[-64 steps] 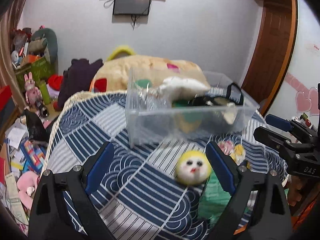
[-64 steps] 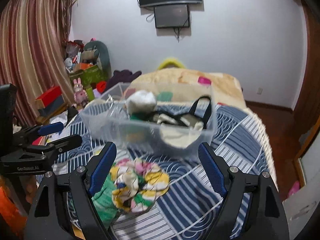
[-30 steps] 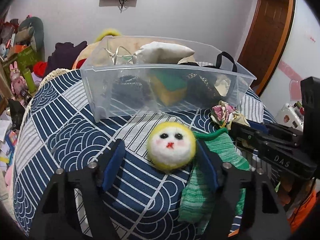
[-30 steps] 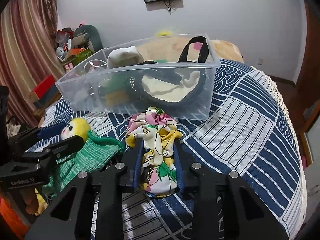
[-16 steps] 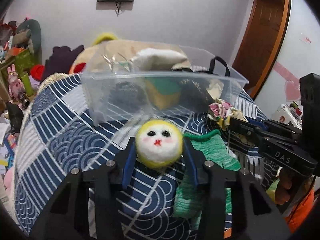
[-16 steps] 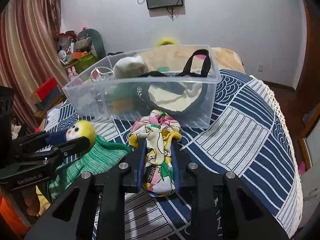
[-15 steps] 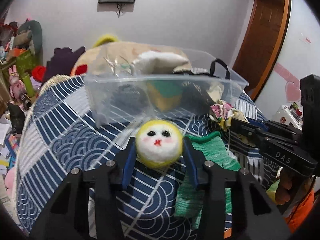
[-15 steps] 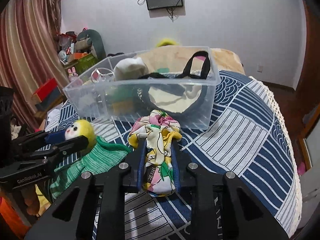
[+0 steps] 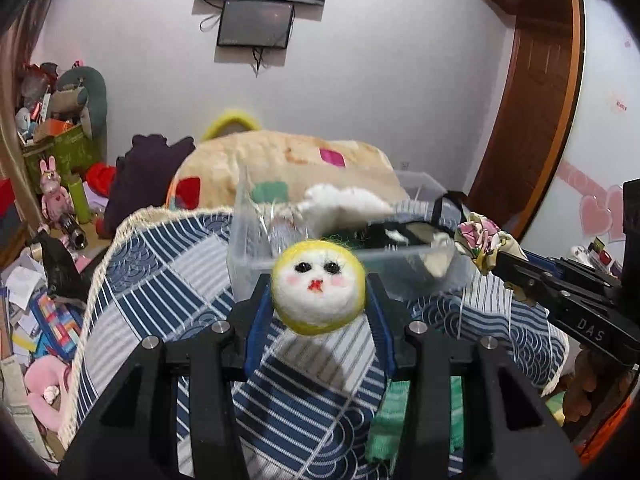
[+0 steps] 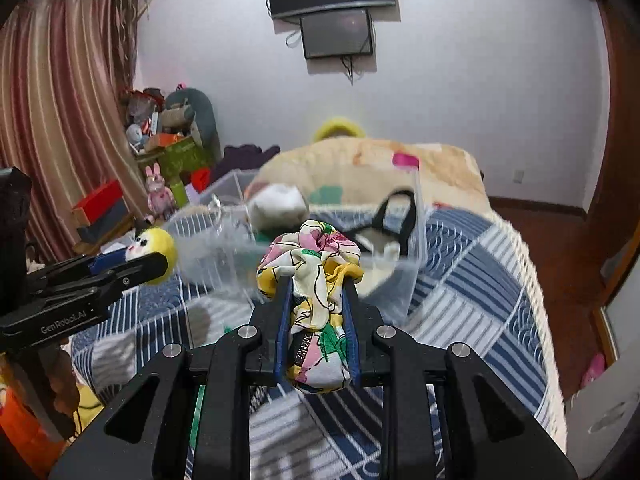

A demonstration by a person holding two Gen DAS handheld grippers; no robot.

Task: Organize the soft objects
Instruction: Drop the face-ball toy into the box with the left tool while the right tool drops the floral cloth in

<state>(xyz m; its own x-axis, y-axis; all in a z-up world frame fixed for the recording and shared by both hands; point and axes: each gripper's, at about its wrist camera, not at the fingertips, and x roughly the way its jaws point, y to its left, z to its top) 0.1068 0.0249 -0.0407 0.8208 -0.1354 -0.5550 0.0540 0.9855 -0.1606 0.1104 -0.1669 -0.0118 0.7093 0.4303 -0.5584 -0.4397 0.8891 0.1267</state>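
My left gripper (image 9: 319, 296) is shut on a round yellow-and-white felt doll head (image 9: 319, 288) and holds it above the bed, near the clear plastic bin (image 9: 256, 264). My right gripper (image 10: 313, 300) is shut on a floral fabric scrunchie (image 10: 312, 264), also lifted above the bed, just short of the bin's front wall (image 10: 396, 288). The bin holds a white plush, a black-handled bag and other soft items. A green knitted piece (image 9: 390, 420) hangs below the left gripper. The doll head also shows in the right wrist view (image 10: 156, 248), the scrunchie in the left wrist view (image 9: 482, 242).
The bin sits on a blue-and-white patterned bedspread (image 9: 160, 280), with a beige blanket (image 9: 288, 164) behind it. Toys and boxes clutter the floor at the left (image 9: 44, 216). A wooden door (image 9: 532, 120) stands at the right.
Both grippers have lifted their held objects up off the bedspread and toward the bin. The green knitted piece came up with the doll head.
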